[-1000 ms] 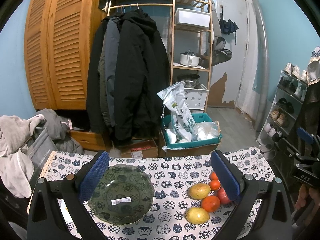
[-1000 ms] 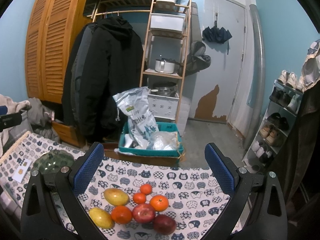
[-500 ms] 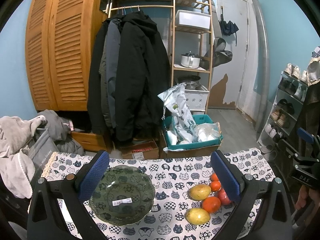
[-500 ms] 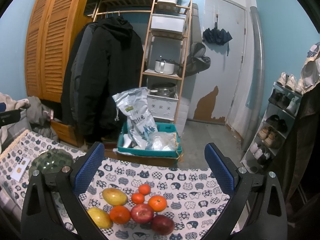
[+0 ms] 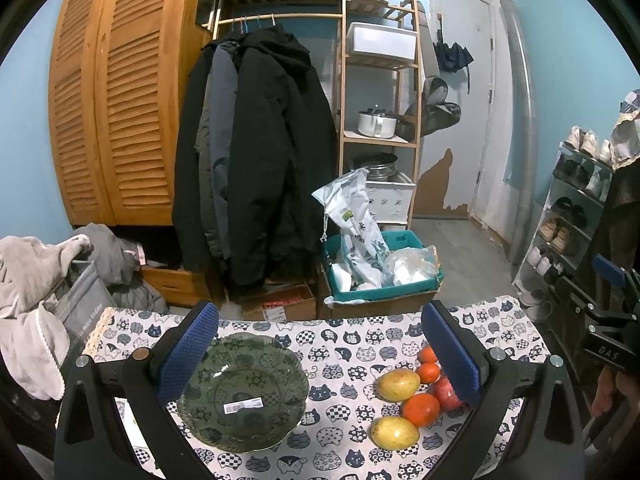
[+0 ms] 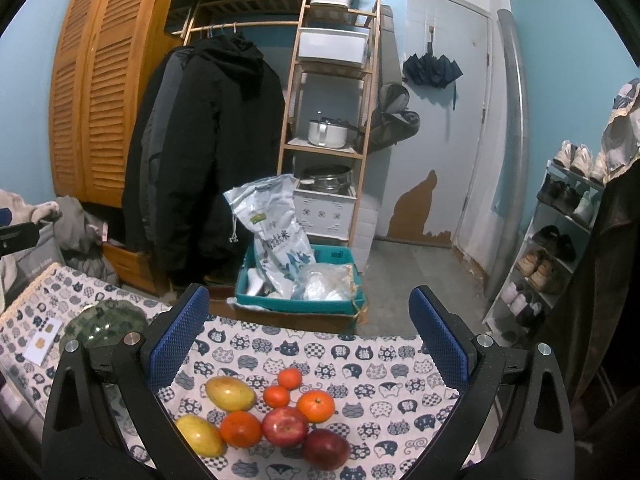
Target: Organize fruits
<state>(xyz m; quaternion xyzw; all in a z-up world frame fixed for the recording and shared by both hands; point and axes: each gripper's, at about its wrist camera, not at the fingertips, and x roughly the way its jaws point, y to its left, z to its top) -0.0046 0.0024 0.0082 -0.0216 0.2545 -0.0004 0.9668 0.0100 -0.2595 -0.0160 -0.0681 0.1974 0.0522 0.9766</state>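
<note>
On the cat-print tablecloth (image 6: 360, 354) sits a huddle of fruit: two mangoes (image 6: 230, 393), oranges (image 6: 240, 429) and two apples (image 6: 285, 426) (all touching or nearly). Over them hangs the right gripper (image 6: 308, 344), jaws wide apart. Over the green glass bowl (image 5: 242, 392) hangs the left gripper (image 5: 320, 354), equally spread.

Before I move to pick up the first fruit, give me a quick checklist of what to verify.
1. Right tongs open, nothing held: ok.
2. Left tongs open, nothing held: ok.
3. Green glass bowl upright with no fruit in it, only a sticker: ok.
4. Fruit reachable: mangoes, oranges and apples lie clustered below the right tongs: ok.
5. Fruit packed close, some touching, so a neighbour may roll: not ok.
</note>
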